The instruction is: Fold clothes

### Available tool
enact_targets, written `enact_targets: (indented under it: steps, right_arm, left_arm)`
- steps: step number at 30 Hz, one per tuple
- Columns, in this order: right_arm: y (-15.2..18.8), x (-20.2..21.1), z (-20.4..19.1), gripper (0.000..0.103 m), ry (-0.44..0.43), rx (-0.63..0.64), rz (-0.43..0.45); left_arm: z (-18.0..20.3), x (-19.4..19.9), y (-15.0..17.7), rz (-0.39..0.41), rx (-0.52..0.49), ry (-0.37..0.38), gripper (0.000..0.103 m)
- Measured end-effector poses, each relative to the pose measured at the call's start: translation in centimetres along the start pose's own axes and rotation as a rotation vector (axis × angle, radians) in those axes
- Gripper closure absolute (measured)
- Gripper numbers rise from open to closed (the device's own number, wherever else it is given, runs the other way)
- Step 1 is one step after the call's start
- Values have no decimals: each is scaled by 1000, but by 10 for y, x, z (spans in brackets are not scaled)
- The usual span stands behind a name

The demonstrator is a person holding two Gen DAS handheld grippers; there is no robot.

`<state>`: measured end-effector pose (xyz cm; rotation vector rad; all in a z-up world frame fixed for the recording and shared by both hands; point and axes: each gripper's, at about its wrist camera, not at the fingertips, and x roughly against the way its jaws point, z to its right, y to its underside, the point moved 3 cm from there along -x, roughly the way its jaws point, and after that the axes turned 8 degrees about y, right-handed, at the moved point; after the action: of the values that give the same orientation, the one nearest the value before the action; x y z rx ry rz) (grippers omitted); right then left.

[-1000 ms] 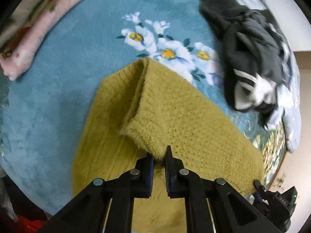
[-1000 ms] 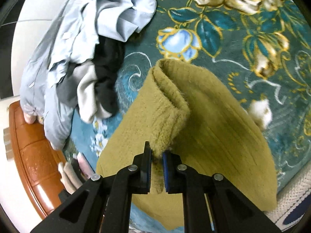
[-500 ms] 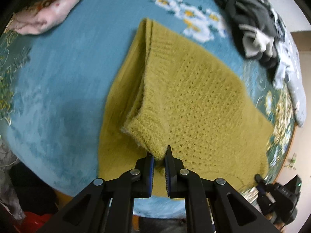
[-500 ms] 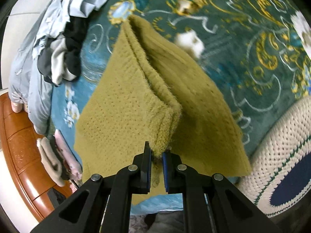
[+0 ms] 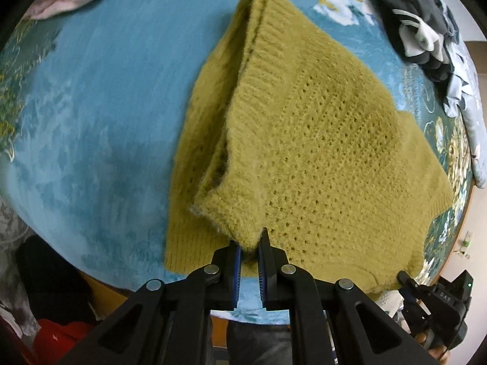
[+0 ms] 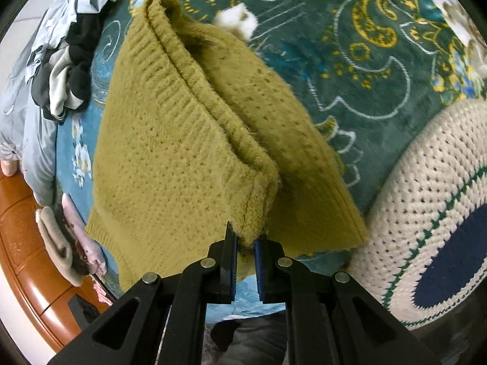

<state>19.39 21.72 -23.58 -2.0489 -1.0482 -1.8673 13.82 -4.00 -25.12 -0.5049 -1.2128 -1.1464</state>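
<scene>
Left tongs [image 5: 250, 245] and right tongs [image 6: 243, 241], both angled downward over the blanket [image 5: 91, 91], each clench a folded corner of the sweater [image 5: 319, 140]. Its doubled ribbed hem runs lengthwise away from each pair, the far end resting on the blanket.

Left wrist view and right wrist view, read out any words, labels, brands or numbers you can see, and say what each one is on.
"BAS": small pale letters on the black device at the lower right edge of the left wrist view; blurred, so the reading is uncertain.
Mustard-yellow knitted sweater: no label or text showing.
Teal floral blanket: patterns only, no words.
Right wrist view: no readable text.
</scene>
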Motion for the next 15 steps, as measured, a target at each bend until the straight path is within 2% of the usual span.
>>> enact_targets:
  steps: [8,15]
  right_arm:
    - [3,-14,9,93,48,-19,-23]
    - [-3,-19,0,92,52,-28,-39]
  left_arm:
    - [-8,-14,9,-45,-37,-33,93]
    - [-9,-11,2,-47,-88,-19,93]
